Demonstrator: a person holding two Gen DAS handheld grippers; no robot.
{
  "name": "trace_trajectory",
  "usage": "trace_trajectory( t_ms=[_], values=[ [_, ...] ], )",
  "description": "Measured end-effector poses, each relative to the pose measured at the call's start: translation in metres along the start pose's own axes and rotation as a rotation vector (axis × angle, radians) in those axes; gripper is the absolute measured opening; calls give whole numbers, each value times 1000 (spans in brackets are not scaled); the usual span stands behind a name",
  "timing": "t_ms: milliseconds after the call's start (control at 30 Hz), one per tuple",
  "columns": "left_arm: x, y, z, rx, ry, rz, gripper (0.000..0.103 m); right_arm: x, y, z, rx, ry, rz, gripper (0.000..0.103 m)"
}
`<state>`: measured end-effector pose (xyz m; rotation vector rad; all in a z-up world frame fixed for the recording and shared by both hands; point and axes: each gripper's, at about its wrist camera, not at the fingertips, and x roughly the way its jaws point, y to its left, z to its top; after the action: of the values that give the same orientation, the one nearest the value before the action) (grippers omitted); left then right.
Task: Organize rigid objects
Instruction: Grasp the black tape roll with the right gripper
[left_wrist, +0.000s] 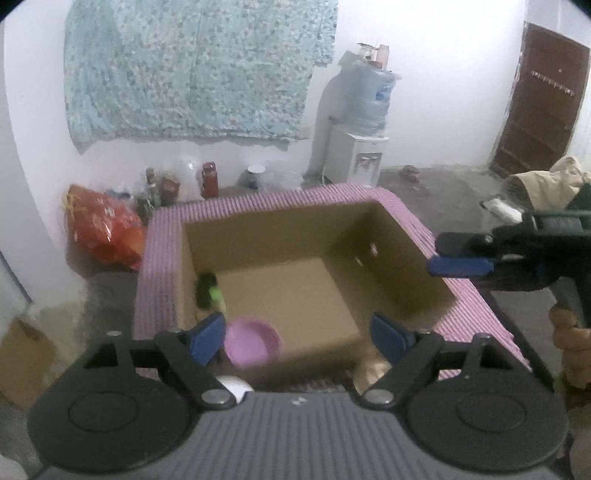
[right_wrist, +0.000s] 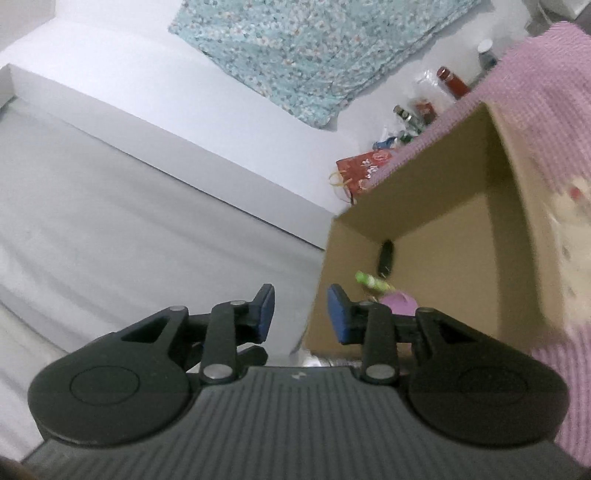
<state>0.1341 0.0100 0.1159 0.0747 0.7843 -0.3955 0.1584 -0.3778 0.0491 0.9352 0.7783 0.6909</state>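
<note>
So far 3 items look to be in the cardboard box: a pink plastic bowl, a green-and-black item and, in the right wrist view, a slim black object that may be a remote, too blurred to say. The bowl lies on the box floor just ahead of the left gripper, nearer its left pad; the green-black item sits beyond it against the left wall.

Left gripper: jaws wide apart, nothing between them, bowl not touched. It hangs over the near rim, angled down into the box.

Right gripper: jaws parted a little, empty. From its own cam it points past the box's outer wall w/ the box off to its right; in the left wrist view it sits over the far-right rim, well apart from the left one.

A white rounded thing peeks out just under the left gripper's body, outside the box: can't tell what it is, maybe still to be packed.

Judgement: part done, both grippers free. Whatever remains is mostly out of view, so can't say how much. Box rests on pink-striped cloth.
</note>
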Motion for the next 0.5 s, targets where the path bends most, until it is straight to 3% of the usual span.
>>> trace_trajectory(
  t_ms=[167,300,500],
  values=[
    [4,-9,-56,-32,11,-47,87,-22,-28,-64,-16,-11,-102,35],
    [21,-9,-92,-82,47,-89,87,-1,-47,-107,-44,20,-241,36],
    [56,-25,-123,-40,116,-62,87,29,-60,-132,-60,79,-335,36]
  ],
)
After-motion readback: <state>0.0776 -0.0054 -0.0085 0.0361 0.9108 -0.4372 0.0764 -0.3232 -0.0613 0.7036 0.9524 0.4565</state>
